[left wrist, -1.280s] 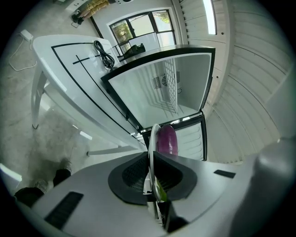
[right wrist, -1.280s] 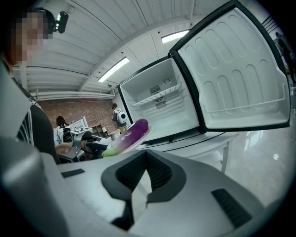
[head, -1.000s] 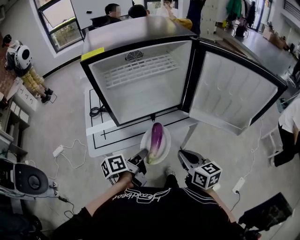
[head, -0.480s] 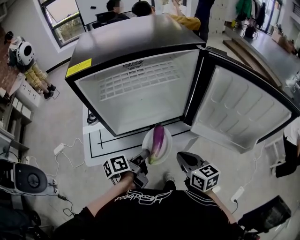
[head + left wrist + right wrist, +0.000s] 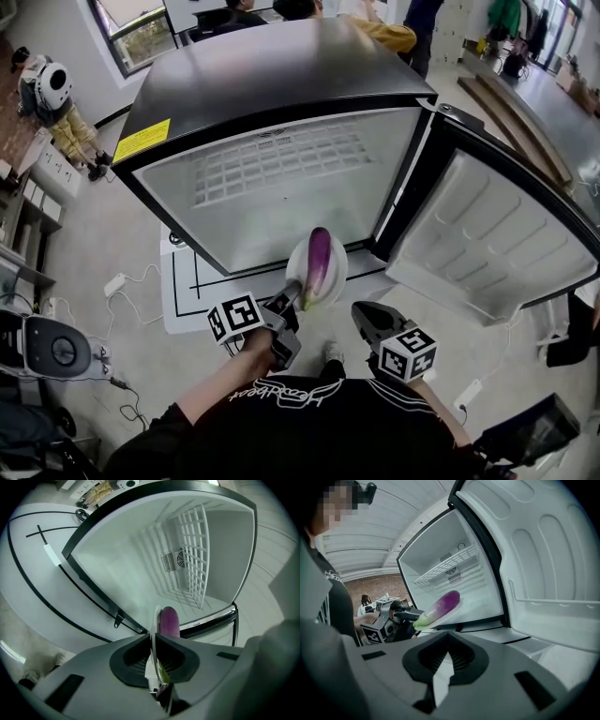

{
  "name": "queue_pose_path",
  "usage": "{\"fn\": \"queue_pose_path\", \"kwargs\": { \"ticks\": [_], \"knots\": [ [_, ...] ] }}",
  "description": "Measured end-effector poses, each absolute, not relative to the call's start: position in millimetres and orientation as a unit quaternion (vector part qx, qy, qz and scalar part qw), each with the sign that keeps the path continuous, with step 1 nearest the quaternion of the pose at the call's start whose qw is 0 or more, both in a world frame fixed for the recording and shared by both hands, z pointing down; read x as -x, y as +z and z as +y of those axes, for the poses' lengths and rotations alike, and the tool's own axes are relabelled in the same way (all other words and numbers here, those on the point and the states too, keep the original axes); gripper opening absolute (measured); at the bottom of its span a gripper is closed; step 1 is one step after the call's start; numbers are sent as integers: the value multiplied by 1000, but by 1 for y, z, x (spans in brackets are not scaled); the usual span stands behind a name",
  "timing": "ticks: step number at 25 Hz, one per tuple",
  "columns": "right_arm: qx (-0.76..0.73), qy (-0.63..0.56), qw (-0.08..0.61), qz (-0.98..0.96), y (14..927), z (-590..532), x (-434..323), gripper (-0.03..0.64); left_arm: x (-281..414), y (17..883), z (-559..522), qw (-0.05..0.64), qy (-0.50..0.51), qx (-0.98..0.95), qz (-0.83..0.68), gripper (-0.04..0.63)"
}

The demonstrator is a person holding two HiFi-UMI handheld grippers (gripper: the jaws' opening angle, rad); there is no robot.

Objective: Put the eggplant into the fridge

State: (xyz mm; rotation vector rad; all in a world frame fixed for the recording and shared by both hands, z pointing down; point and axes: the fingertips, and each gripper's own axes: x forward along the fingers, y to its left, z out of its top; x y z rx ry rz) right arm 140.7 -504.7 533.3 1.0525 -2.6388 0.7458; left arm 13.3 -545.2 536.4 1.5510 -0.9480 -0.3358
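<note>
The left tongs (image 5: 289,306) are clamping the near rim of a white plate (image 5: 335,275), and the eggplant (image 5: 319,262) is lying loose along that plate, green stem end toward the tongs. The plate is hanging in the air just in front of the open fridge (image 5: 281,75), over the near edge of the white table (image 5: 183,292), not yet inside. The right tongs (image 5: 447,645) are resting together with nothing between them, low beside the open door (image 5: 487,246).

The main risk is the grip: the plate is being pinched at one edge only, so it may pivot under the eggplant's weight. Any sideways tilt could send the round vegetable rolling off onto the floor. The plate's far rim could also be knocking against the fridge's lower frame if it enters too low.
</note>
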Motion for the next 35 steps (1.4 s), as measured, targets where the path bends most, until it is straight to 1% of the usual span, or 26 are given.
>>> {"fn": "queue_pose_path", "kwargs": {
  "ticks": [12, 23, 35],
  "knots": [
    [-339, 261, 118, -896, 547, -524, -136, 6, -11, 541, -594, 584, -156, -665, -439, 31],
    [-324, 259, 123, -901, 548, -539, -128, 6, -8, 556, -647, 554, -124, -665, -485, 31],
    [-320, 272, 131, -898, 560, -540, -130, 6, 12, 573, -695, 547, -110, -644, -523, 32]
  ]
}}
